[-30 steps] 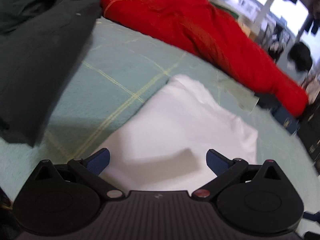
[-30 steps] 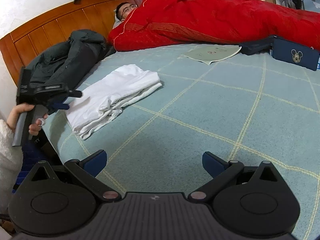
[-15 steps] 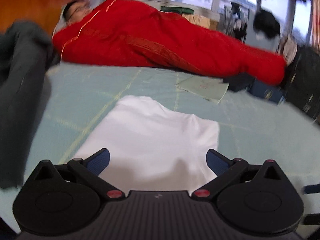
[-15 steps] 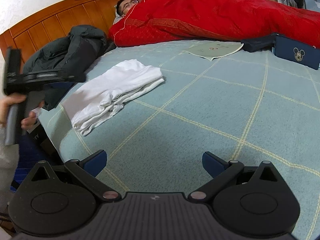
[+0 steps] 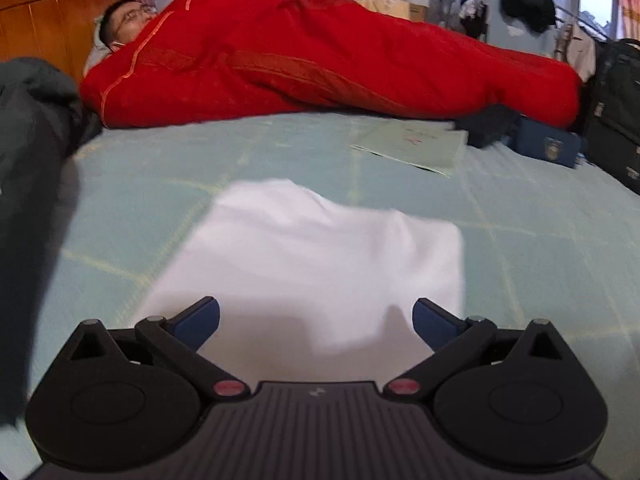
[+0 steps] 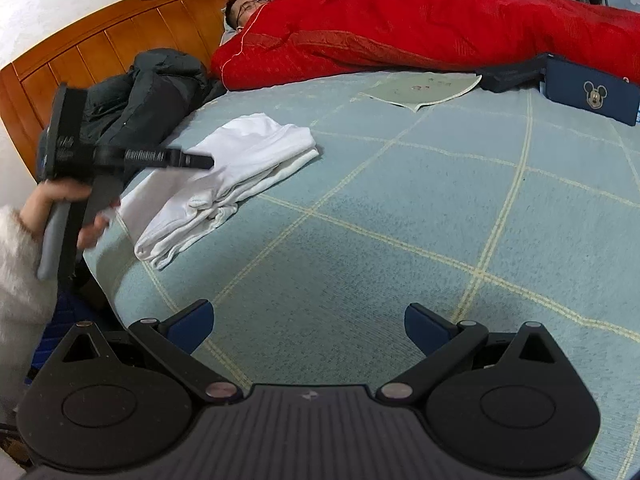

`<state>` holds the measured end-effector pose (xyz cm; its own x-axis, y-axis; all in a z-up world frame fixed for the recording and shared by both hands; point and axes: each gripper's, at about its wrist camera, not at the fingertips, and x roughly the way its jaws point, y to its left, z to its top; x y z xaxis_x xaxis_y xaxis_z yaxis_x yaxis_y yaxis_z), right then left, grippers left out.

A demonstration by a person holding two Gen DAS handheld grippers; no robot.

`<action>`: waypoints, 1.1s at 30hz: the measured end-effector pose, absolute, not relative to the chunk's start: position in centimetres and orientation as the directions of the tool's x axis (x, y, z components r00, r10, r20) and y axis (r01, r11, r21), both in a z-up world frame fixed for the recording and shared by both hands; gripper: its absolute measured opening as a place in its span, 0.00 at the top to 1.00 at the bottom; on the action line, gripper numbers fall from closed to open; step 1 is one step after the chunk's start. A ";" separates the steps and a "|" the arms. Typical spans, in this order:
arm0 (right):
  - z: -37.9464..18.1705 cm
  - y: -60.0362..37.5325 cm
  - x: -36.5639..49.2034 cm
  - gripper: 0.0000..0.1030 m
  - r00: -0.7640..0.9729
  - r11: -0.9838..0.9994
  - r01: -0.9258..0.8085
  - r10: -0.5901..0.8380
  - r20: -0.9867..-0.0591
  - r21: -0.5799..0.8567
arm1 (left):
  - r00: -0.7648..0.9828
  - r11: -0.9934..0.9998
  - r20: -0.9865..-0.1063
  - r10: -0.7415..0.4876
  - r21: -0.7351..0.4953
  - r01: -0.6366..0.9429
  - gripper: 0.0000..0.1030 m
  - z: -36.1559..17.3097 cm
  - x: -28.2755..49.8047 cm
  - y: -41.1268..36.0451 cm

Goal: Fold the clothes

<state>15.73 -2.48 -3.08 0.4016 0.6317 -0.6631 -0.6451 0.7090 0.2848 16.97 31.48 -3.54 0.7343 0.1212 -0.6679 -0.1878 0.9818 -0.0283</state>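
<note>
Both claws gape empty, left gripper [image 5: 316, 316] hovering over the folded white garment [image 6: 224, 184] on the bed [image 6: 400, 240], right gripper [image 6: 308, 326] well apart; folding looks nearly done, next probably smoothing or another fold.

the left gripper [image 5: 316, 316] has swung round from a steep downward look at the folded white garment [image 5: 312, 256] to a low, level one along the bed [image 5: 140, 184]. in the right wrist view it [image 6: 200, 160] now reaches over the garment's [image 6: 240, 168] near end, lifted higher in the hand [image 6: 64, 200] than a second ago.
</note>
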 end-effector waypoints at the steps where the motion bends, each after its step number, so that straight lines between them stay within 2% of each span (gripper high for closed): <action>1: -3.2 -2.5 15.7 0.00 0.402 0.710 -0.645 0.631 -0.664 0.284 | 0.722 0.980 -0.684 0.102 -0.056 -0.191 0.01 -4.0 17.6 32.2; 4: -3.2 -2.7 15.8 0.00 0.407 0.715 -0.640 0.627 -0.664 0.282 | 0.670 0.961 -0.740 0.062 -0.137 -0.241 0.01 -6.0 19.5 34.0; 7: -3.3 -3.0 16.0 0.00 0.413 0.720 -0.634 0.624 -0.663 0.284 | 0.668 0.966 -0.743 0.045 -0.139 -0.219 0.01 -5.1 19.8 33.9; 12: -3.8 -3.0 16.3 0.00 0.407 0.723 -0.625 0.625 -0.666 0.296 | 0.715 0.961 -0.699 -0.018 -0.209 -0.180 0.01 -2.5 22.3 34.3; 16: -3.9 -3.1 16.3 0.00 0.415 0.729 -0.625 0.614 -0.672 0.280 | 0.696 0.949 -0.714 -0.078 -0.267 -0.168 0.01 -3.7 25.9 34.8; 20: -3.7 -3.6 16.6 0.00 0.427 0.734 -0.617 0.615 -0.663 0.284 | 0.667 0.943 -0.744 -0.042 -0.250 -0.218 0.02 -5.1 27.8 35.1; 22: -3.7 -3.8 16.8 0.00 0.429 0.735 -0.614 0.617 -0.660 0.289 | 0.677 0.951 -0.736 -0.036 -0.234 -0.204 0.02 -4.0 27.2 34.0; 26: -4.0 -3.7 16.9 0.00 0.417 0.730 -0.611 0.626 -0.659 0.307 | 0.686 0.972 -0.719 -0.111 -0.222 -0.076 0.02 -2.1 24.0 30.4; 33: -3.5 -3.7 16.2 0.00 0.414 0.717 -0.625 0.639 -0.648 0.309 | 0.642 0.950 -0.725 -0.251 -0.312 0.018 0.01 -3.3 19.2 26.1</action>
